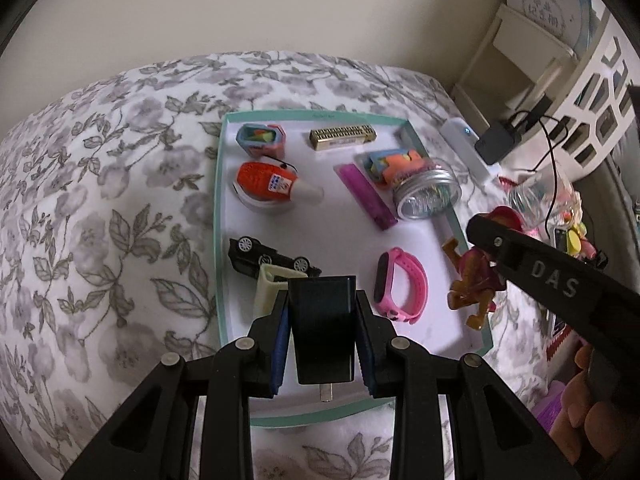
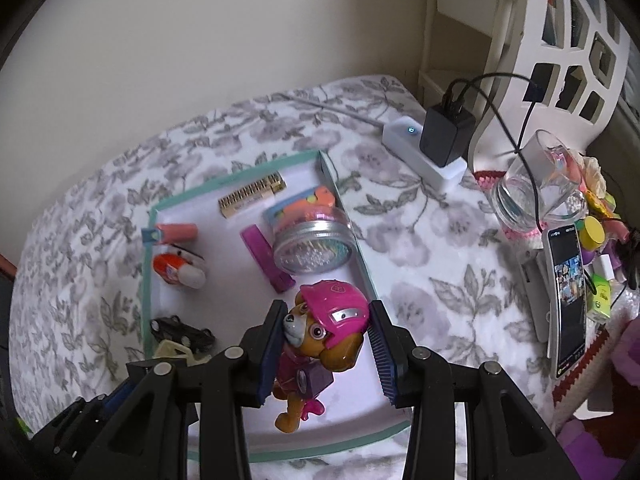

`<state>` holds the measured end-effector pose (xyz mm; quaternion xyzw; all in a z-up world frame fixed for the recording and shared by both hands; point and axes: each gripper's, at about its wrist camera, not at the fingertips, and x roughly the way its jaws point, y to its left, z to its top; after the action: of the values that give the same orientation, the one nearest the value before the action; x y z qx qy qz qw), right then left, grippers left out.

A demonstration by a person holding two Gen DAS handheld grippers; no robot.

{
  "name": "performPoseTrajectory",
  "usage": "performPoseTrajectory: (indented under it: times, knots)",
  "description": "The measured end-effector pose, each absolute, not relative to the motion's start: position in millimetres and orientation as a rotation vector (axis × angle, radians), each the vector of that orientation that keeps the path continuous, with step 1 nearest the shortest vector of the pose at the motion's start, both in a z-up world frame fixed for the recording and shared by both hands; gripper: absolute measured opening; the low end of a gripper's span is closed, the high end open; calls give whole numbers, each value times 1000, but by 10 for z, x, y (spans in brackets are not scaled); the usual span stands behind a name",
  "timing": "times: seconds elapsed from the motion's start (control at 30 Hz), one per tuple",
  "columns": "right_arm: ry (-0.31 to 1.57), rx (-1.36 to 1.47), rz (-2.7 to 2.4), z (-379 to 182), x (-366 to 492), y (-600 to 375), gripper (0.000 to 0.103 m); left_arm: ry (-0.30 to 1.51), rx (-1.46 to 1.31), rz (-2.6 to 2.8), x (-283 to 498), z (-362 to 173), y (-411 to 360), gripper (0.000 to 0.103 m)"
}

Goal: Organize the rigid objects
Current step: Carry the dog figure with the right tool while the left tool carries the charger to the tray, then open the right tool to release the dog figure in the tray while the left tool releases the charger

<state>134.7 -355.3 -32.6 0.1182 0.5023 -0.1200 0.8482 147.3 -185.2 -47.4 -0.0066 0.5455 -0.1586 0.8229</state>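
Raised letters "DAS" stand on the right gripper's black arm point(image 1: 556, 280) — other print stays unreadable

The shallow white cardboard tray with a teal rim point(image 1: 219, 216) lies on the grey-flowered white bedspread point(image 1: 100, 200), and a white power strip point(image 2: 420, 156) carrying a black plug-in adapter point(image 2: 448, 136) lies beyond the tray's far right corner. In the tray, the gold ridged bar point(image 1: 343, 137) lies along the far wall, the clear glass jar with a metal screw lid point(image 1: 426, 194) on its side against the right wall, and the purple flat bar point(image 1: 366, 196) just left of it. The orange-and-white toy boat point(image 1: 268, 186) sits near the left wall, the black toy car point(image 1: 272, 258) nearer along that wall, and the pink wristwatch point(image 1: 400, 284) toward the near right.
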Motion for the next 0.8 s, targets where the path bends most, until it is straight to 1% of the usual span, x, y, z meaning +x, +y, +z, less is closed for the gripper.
performPoseTrajectory:
  times: [0.27,0.6,0.8]
  knots:
    - [1126,203,-261,-487,1409,-3491,43,1204,6,-349,1473,-575,-1915,31]
    - [1256,171,-252,-875,1486,-3420,44,1267,-18,-367,1512,-757,-1921,31]
    - [1277,138,-253,-992,1524,-3363,44,1271,-12,-376,1538,-787,-1939,31]
